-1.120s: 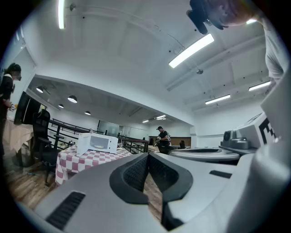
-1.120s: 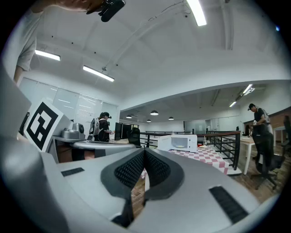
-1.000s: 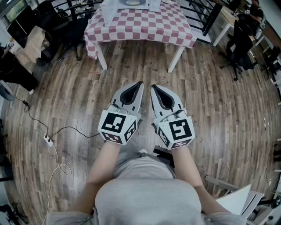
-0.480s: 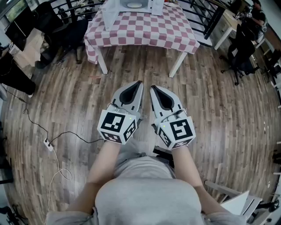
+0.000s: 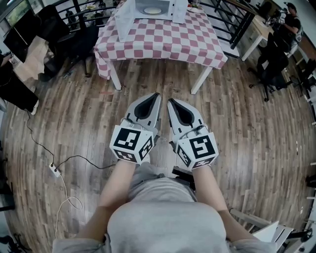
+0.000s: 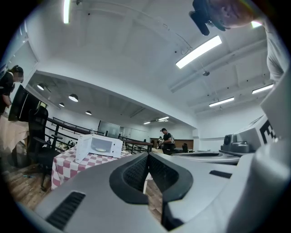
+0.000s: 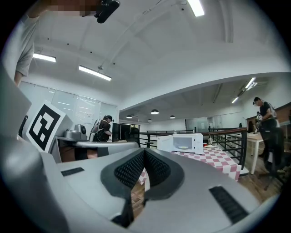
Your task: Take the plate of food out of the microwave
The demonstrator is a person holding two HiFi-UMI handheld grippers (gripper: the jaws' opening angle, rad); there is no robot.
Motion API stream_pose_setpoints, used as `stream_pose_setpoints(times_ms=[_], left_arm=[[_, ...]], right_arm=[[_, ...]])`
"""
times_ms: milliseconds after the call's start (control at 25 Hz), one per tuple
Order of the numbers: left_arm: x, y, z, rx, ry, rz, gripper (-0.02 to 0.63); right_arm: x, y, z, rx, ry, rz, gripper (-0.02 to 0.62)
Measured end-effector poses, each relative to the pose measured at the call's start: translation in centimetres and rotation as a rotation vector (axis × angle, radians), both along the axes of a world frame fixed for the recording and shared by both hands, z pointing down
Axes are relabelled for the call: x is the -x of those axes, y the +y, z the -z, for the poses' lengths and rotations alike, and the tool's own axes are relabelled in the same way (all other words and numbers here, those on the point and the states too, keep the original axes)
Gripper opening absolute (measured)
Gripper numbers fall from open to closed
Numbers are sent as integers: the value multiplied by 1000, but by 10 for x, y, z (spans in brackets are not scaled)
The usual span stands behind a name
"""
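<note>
A white microwave (image 5: 154, 9) stands on a table with a red-checked cloth (image 5: 163, 39) at the far end of the head view. Its door (image 5: 123, 19) hangs open to the left, and a plate of pale food (image 5: 152, 10) sits inside. My left gripper (image 5: 157, 94) and right gripper (image 5: 169, 100) are side by side over the wooden floor, well short of the table, both shut and empty. In the left gripper view the microwave (image 6: 99, 146) lies beyond the closed left gripper (image 6: 148, 154). In the right gripper view, microwave (image 7: 182, 143) and plate (image 7: 183, 147) lie past the closed right gripper (image 7: 144, 150).
A power strip with a white cable (image 5: 54, 170) lies on the floor at the left. Dark chairs (image 5: 74, 34) stand left of the table, a black railing (image 5: 232, 20) and a seated person (image 5: 289, 15) at the right. A white chair (image 5: 266, 230) is near my right side.
The table and microwave have slid down into the head view and look nearer. Both grippers keep the same shut pose side by side in front of my body.
</note>
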State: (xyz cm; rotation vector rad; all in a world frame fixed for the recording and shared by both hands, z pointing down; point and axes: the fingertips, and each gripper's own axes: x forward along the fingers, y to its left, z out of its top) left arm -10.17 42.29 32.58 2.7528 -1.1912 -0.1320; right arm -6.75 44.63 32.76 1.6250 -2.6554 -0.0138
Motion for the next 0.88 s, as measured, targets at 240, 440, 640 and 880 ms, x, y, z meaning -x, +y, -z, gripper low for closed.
stream_pose_setpoints(times_ms=[240,440,640,880], left_arm=[[12,-36,7,-15,4,-2,3],[25,-61,6,-15,1,-15,3],[28,-83,5,-19,-3,-36,3],[29,-104,8,-24,-5,-51,3]], right_arm=[[12,-35,5,-5,0,-9,25],[24,-62,6,-9,-2,-28,25],[31,-84,6,-8,-2,-42,25],[32,-104,7,-5,-2,-56,25]])
